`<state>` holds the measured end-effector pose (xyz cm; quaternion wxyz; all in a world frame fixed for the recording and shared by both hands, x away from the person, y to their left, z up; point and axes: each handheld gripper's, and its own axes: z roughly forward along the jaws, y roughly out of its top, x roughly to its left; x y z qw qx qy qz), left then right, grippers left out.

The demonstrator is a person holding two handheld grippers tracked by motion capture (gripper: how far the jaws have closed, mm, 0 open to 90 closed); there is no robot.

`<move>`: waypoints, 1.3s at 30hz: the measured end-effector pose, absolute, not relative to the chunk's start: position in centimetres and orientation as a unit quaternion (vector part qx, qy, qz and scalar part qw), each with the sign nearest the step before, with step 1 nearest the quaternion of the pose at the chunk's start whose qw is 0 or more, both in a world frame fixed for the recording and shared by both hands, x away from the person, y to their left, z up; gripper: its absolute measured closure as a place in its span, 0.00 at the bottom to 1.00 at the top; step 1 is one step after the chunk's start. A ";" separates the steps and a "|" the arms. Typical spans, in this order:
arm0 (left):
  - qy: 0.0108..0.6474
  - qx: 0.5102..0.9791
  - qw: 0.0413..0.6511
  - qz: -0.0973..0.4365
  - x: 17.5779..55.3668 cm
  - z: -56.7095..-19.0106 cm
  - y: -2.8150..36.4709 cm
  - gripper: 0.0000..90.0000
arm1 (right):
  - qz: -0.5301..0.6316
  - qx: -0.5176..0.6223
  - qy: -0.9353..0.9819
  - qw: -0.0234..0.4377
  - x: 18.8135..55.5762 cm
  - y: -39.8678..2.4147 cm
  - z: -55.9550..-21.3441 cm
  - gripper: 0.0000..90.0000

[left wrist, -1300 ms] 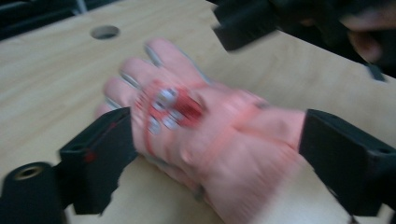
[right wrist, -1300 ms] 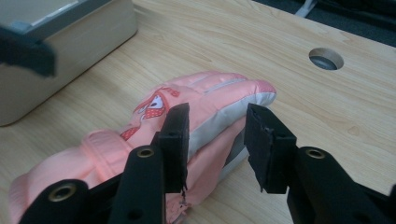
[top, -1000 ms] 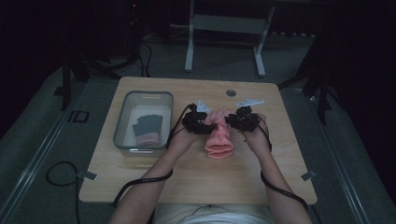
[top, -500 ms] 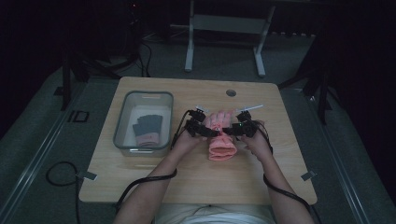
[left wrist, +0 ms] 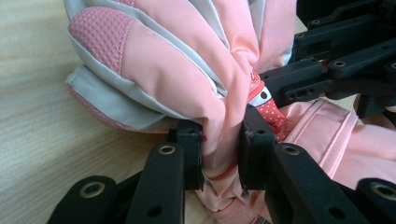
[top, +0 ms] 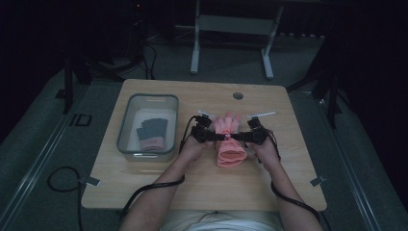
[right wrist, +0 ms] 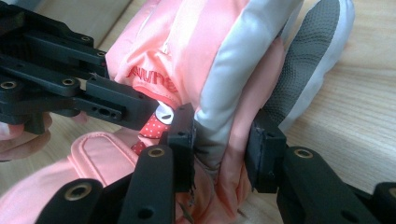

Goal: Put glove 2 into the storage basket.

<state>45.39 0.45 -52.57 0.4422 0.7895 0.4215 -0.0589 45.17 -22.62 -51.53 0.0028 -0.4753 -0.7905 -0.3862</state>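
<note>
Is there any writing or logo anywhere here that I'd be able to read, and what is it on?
"wung": red letters, cut off by a fold, on the pink glove; the start is hidden, so the full word is unclear.
In the left gripper view, a red scrap of print on the same glove is too creased to read.

Padded pink cloth glove (left wrist: 187,79), matt wooden table (left wrist: 42,140)

Bare tabletop (top: 202,187) runs along the frame's bottom and right side, so hands pass easily there. The bin (top: 126,144) blocks the left, and the glove (top: 230,144) sits dead center.
</note>
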 end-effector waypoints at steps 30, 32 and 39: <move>0.422 0.791 0.439 0.055 42.6 -41.6 8.1 0.82 | -0.449 -0.407 -0.795 -0.032 44.6 -15.0 -42.2 0.75; 0.425 0.789 0.439 0.061 42.5 -41.2 8.9 0.83 | -0.448 -0.401 -0.799 -0.035 44.7 -14.1 -41.7 0.75; 0.436 0.785 0.435 0.074 42.0 -40.1 11.7 0.83 | -0.450 -0.384 -0.805 -0.034 44.9 -11.1 -40.6 0.75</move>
